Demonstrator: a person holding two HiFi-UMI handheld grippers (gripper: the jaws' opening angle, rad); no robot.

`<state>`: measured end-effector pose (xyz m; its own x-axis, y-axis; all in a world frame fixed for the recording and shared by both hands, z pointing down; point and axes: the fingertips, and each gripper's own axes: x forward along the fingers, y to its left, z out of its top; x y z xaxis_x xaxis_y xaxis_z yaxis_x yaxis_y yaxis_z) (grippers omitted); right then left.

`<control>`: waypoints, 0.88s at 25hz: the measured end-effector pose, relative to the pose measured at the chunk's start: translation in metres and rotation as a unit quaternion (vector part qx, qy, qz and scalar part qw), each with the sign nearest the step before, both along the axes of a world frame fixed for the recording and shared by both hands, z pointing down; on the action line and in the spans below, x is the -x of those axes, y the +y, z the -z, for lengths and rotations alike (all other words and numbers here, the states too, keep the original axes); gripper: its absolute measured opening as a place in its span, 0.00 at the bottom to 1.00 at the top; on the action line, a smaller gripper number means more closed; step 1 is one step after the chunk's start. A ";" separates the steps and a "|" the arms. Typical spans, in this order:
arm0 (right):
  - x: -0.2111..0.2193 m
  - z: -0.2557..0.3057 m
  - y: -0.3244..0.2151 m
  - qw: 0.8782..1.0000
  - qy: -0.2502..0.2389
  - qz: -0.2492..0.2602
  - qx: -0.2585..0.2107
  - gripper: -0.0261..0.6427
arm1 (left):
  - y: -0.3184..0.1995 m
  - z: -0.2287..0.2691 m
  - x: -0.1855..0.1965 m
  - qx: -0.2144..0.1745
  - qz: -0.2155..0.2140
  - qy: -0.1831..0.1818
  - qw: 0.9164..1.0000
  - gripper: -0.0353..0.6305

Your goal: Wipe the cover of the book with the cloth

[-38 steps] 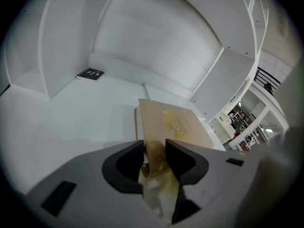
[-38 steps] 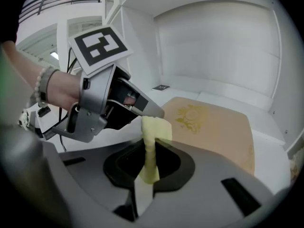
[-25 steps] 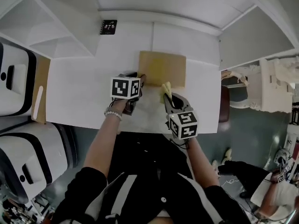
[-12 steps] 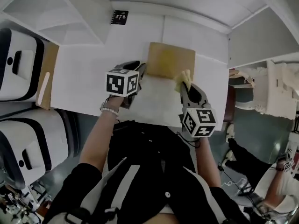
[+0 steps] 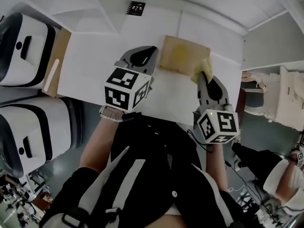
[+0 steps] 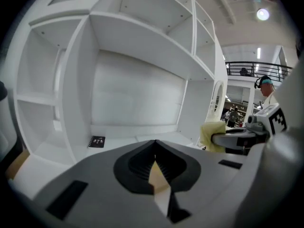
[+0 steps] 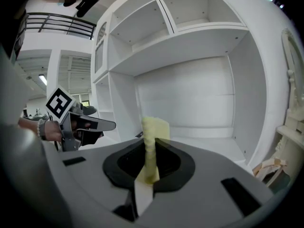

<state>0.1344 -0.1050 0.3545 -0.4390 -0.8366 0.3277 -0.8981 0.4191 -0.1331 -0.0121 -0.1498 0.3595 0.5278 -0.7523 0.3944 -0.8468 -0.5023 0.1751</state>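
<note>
wiping looks done: both above the book (image 5: pixel 179 56), right gripper (image 5: pixel 203 80) jaws clamped on the cloth (image 5: pixel 203 68), left gripper (image 5: pixel 153 50) jaws just closed empty.

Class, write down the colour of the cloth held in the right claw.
Pale yellow; the cloth shows best in the right gripper view.

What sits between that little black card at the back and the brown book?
Nothing: the head view shows only bare white desk between the black card and the brown book.
</note>
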 end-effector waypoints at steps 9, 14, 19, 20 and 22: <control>0.022 0.061 0.002 0.997 -0.011 0.022 -0.071 0.10 | 0.026 0.063 -0.005 -0.084 -0.012 0.006 0.996 0.06; 0.026 0.071 0.003 0.996 -0.011 0.027 -0.083 0.10 | 0.034 0.081 -0.001 -0.125 -0.010 -0.021 0.992 0.06; 0.028 0.072 0.002 0.996 -0.013 0.031 -0.084 0.10 | 0.040 0.088 -0.001 -0.121 -0.006 -0.013 0.993 0.06; 0.029 0.073 0.002 0.996 -0.013 0.032 -0.085 0.10 | 0.040 0.090 0.000 -0.121 -0.005 -0.011 0.993 0.06; 0.030 0.073 0.001 0.996 -0.014 0.034 -0.085 0.10 | 0.040 0.092 0.001 -0.124 -0.003 -0.012 0.992 0.06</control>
